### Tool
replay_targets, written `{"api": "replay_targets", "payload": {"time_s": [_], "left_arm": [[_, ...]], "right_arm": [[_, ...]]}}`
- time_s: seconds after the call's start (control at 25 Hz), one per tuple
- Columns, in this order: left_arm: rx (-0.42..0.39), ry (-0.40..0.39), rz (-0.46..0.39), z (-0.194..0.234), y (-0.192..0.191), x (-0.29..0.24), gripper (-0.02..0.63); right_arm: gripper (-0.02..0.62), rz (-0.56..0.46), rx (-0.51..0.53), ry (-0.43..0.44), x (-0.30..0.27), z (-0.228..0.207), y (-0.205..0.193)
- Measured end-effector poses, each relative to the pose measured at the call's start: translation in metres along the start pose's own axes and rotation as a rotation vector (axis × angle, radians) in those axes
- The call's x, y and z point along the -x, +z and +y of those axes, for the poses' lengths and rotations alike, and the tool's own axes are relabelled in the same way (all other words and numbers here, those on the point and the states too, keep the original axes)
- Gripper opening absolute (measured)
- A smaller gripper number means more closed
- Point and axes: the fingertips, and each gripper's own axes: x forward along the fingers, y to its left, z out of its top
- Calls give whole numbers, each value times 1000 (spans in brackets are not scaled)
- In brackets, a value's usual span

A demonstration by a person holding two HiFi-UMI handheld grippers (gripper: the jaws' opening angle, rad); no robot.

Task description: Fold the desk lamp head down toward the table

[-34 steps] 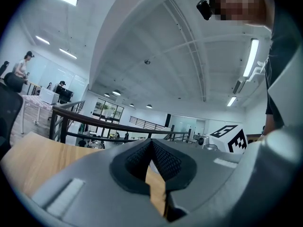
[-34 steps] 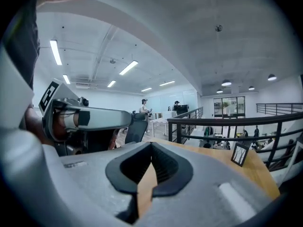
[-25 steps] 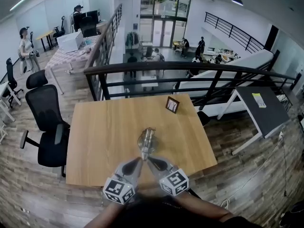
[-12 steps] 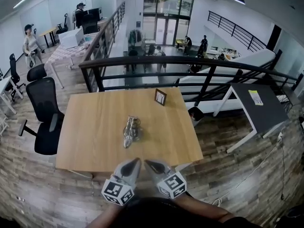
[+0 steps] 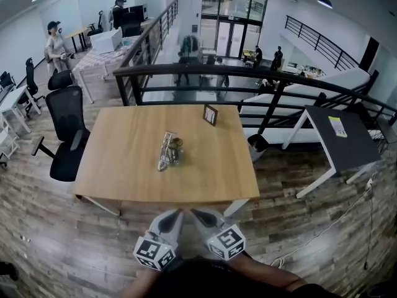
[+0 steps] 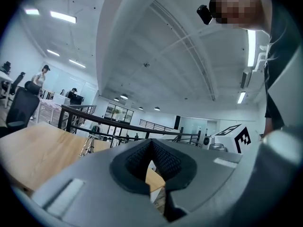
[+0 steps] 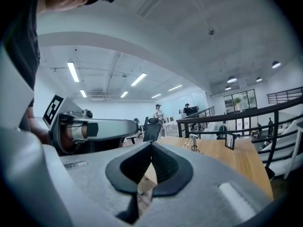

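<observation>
The desk lamp [image 5: 169, 151] is near the middle of the wooden table [image 5: 124, 166]. In the head view it looks like a low bundle of thin metal arms, and no head stands up above them. The 2 gripper views show only a small, low metal frame on the table top. So I judge that the head is probably already folded down toward the table, but the lamp is too small in all 3 views to be sure how the head sits. If it is down, nothing of the task seems to be left. The left gripper [image 5: 173, 219] and the right gripper [image 5: 200, 216] are both off the near edge of the table, well apart from the lamp and close beside each other. On each gripper the 2 jaws are pressed together at the tips, with nothing between them. As for writing, the marker cubes [image 5: 155, 252] carry only black and white square patterns, no words. A small picture frame [image 5: 211, 114] stands near the far edge of the table, and a yellow label [image 5: 334, 126] lies on the dark side table [image 5: 347, 151]. The print on both is too small to read, and I see no brand.
</observation>
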Motion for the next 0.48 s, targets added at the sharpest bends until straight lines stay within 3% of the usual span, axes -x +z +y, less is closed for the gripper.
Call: {"api": "replay_targets", "payload": {"time_s": [0.48], "left_arm": [[-6,36,-31,-20,-4,38,2]], "right_arm": [[2,-16,-8,48,25,43,-1]]}}
